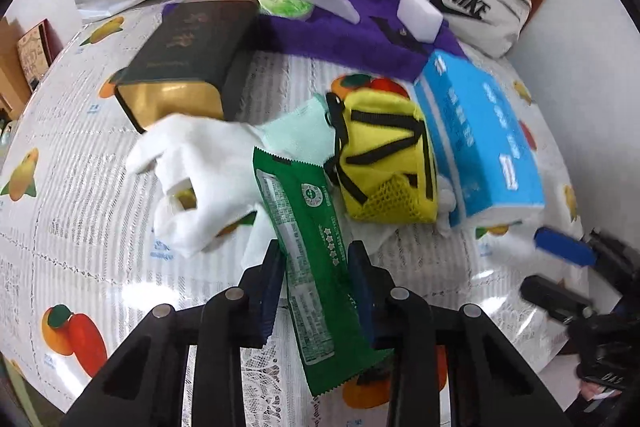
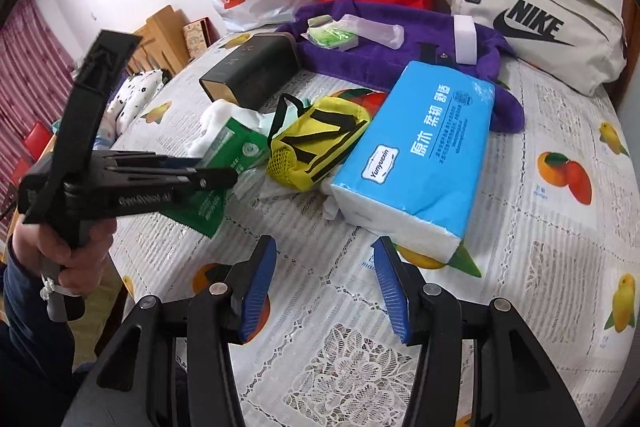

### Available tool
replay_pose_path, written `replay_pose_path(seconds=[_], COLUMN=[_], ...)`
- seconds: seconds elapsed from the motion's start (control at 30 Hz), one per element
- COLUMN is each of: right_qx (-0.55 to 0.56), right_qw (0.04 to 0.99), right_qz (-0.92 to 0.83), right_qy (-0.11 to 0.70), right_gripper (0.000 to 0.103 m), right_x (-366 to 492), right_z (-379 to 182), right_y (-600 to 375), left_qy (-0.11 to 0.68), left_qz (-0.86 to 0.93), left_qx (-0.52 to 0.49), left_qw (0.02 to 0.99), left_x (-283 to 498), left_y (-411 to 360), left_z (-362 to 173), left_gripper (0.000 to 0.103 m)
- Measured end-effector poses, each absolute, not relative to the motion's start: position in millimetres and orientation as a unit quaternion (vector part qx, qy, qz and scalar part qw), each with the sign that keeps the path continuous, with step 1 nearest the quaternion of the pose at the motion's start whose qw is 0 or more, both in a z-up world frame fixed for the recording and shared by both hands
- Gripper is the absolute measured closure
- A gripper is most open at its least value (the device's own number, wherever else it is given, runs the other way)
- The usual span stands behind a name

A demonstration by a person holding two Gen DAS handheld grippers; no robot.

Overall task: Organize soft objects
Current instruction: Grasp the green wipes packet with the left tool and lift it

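Lighting: bright, even, daylight-like; shadows soft and short. Glare: sheen on the glossy tablecloth (image 1: 500, 279), near right. Blur: motion smear on the white cloth (image 1: 200, 167). Distortion: strong fisheye bowing, black vignette in corners. Focus: centre sharp, edges softer.

Soft things heaped mid-surface

A green foil packet (image 1: 308, 251) lies slanted over a white cloth (image 1: 200, 163); beside it a yellow mesh pouch (image 1: 384, 155) leans against a blue tissue pack (image 1: 480, 131), purple towel (image 1: 340, 31) behind.
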State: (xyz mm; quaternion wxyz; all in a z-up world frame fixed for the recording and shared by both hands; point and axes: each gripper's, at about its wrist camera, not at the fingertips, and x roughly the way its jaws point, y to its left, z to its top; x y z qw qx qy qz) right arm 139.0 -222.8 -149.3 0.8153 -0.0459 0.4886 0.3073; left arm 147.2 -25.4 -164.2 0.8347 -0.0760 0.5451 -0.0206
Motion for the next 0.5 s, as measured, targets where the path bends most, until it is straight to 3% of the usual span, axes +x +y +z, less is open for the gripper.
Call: replay_pose_path(seconds=[0.1, 0.23, 0.33, 0.4, 0.43, 0.5], right_qx=[-0.052, -0.058, -0.055, -0.055, -0.055, -0.054], right_qw=[0.814, 0.813, 0.812, 0.812, 0.812, 0.812], right_qz=[0.31, 0.312, 0.313, 0.312, 0.312, 0.311], right_qy=[0.487, 0.488, 0.49, 0.49, 0.491, 0.491], right_gripper=[0.052, 0.052, 0.052, 0.052, 0.052, 0.052], right_x=[138.7, 135.5, 133.9, 132.8, 132.2, 131.9], right_z=[-147.4, -146.9, -147.7, -148.2, -148.7, -149.3], right_y=[-222.8, -222.4, -222.6, -222.7, -223.3, -224.8], left_qy=[0.554, 0.561, 0.556, 0.553, 0.552, 0.556], left_qz=[0.002, 0.02, 0.041, 0.041, 0.033, 0.032], left_qx=[-0.037, 0.01, 0.053, 0.056, 0.049, 0.035], left_qw=[0.832, 0.827, 0.828, 0.831, 0.832, 0.83], left_x=[147.8, 148.7, 150.8, 151.2, 151.3, 152.0], left_y=[-33.1, -44.8, -55.5, -56.9, -55.5, -50.5], left_z=[-172.3, -177.2, -181.7, -181.5, -180.3, -177.8], left_gripper=[0.07, 0.047, 0.043, 0.051, 0.07, 0.074])
